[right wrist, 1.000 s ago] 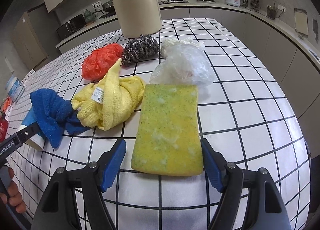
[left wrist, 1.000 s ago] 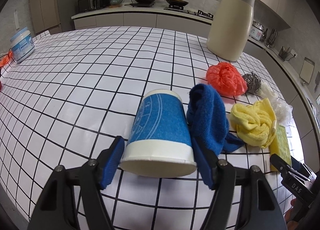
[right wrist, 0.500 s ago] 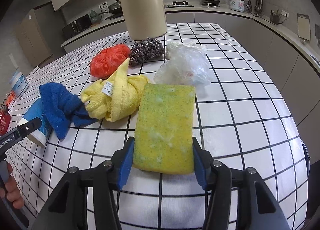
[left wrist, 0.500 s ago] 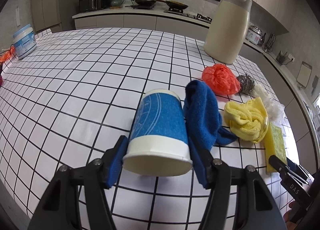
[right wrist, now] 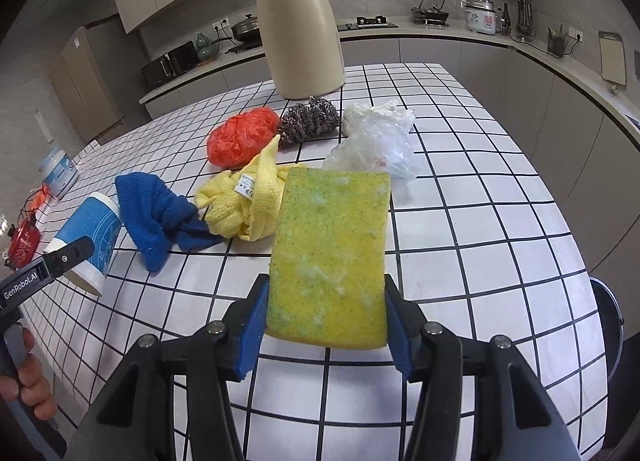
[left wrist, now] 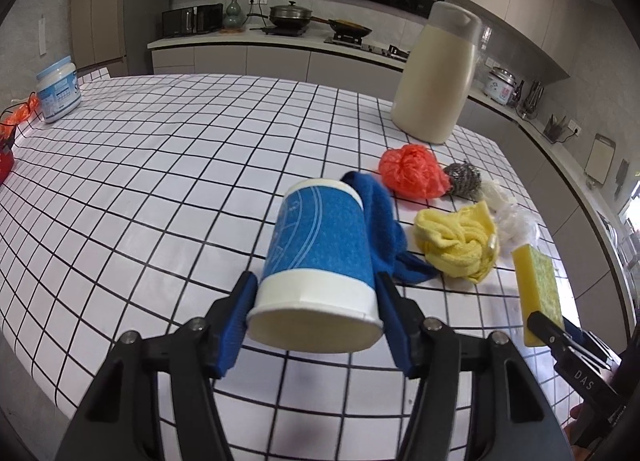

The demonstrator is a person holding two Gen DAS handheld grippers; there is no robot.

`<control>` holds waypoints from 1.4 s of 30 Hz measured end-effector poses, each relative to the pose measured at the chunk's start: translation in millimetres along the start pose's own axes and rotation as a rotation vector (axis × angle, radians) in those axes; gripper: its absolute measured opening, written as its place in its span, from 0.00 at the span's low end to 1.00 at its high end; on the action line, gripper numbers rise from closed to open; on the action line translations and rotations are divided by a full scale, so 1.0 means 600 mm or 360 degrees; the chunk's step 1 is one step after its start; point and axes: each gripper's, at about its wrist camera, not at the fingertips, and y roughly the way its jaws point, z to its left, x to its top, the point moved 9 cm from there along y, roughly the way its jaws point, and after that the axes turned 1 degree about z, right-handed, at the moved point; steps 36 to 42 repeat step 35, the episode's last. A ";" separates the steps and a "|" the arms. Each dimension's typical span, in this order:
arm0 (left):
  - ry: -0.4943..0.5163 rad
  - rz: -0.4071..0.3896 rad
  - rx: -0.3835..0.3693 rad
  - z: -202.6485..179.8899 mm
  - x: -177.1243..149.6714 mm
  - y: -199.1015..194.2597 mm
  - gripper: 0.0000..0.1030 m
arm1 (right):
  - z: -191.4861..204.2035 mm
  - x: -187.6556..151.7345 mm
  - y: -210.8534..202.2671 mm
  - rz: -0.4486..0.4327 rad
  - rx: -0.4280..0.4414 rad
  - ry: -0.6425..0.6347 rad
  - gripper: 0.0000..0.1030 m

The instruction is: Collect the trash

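My left gripper (left wrist: pixel 316 325) is shut on a blue and white paper cup (left wrist: pixel 320 257) and holds it on its side, lifted above the checked table (left wrist: pixel 160 189). My right gripper (right wrist: pixel 326 325) is shut on a yellow-green sponge (right wrist: pixel 330 245), also lifted off the table. The cup (right wrist: pixel 90 237) and the left gripper (right wrist: pixel 44 265) show at the left of the right wrist view. The sponge (left wrist: pixel 538 289) shows at the right of the left wrist view. On the table lie a blue cloth (right wrist: pixel 158 213), a yellow cloth (right wrist: pixel 248 197), a red plastic bag (right wrist: pixel 240 137), a steel scourer (right wrist: pixel 310 121) and a clear plastic bag (right wrist: pixel 378 141).
A tall beige jug (left wrist: pixel 436 73) stands at the table's far right corner. A white and blue tub (left wrist: pixel 58 89) stands at the far left edge, with red items (left wrist: pixel 6 157) beside it. Kitchen counters run behind. A dark round object (right wrist: pixel 608 317) sits below the table's right edge.
Both grippers closed on their objects and lifted them: the left on the cup, the right on the sponge. Both have pulled up and back from the table.
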 end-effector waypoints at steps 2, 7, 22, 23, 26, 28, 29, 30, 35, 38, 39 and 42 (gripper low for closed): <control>0.0007 -0.0010 -0.0011 -0.014 -0.003 -0.007 0.59 | -0.005 0.000 -0.012 -0.0018 0.0015 0.0001 0.54; 0.0056 -0.0031 -0.0044 -0.070 -0.013 -0.026 0.59 | -0.029 0.002 -0.043 -0.0066 0.0043 0.0014 0.54; 0.0286 0.0037 -0.0297 -0.359 -0.084 -0.036 0.59 | -0.243 -0.027 -0.158 -0.0163 -0.0040 0.0187 0.54; 0.0309 0.0043 -0.0324 -0.385 -0.090 -0.036 0.59 | -0.266 -0.031 -0.167 -0.0168 -0.0059 0.0211 0.54; 0.0377 0.0076 -0.0408 -0.461 -0.110 -0.034 0.59 | -0.329 -0.043 -0.191 -0.0178 -0.0116 0.0269 0.54; 0.0420 0.0094 -0.0458 -0.507 -0.123 -0.034 0.59 | -0.377 -0.054 -0.208 -0.0183 -0.0157 0.0320 0.54; 0.0445 0.0107 -0.0486 -0.533 -0.131 -0.034 0.59 | -0.397 -0.057 -0.214 -0.0187 -0.0175 0.0340 0.54; 0.0467 0.0121 -0.0515 -0.559 -0.140 -0.034 0.59 | -0.420 -0.063 -0.223 -0.0190 -0.0196 0.0362 0.54; 0.0586 0.0170 -0.0634 -0.673 -0.178 -0.035 0.59 | -0.522 -0.094 -0.257 -0.0187 -0.0288 0.0465 0.54; 0.0586 0.0170 -0.0634 -0.673 -0.178 -0.035 0.59 | -0.522 -0.094 -0.257 -0.0187 -0.0288 0.0465 0.54; 0.0586 0.0170 -0.0634 -0.673 -0.178 -0.035 0.59 | -0.522 -0.094 -0.257 -0.0187 -0.0288 0.0465 0.54; 0.0586 0.0170 -0.0634 -0.673 -0.178 -0.035 0.59 | -0.522 -0.094 -0.257 -0.0187 -0.0288 0.0465 0.54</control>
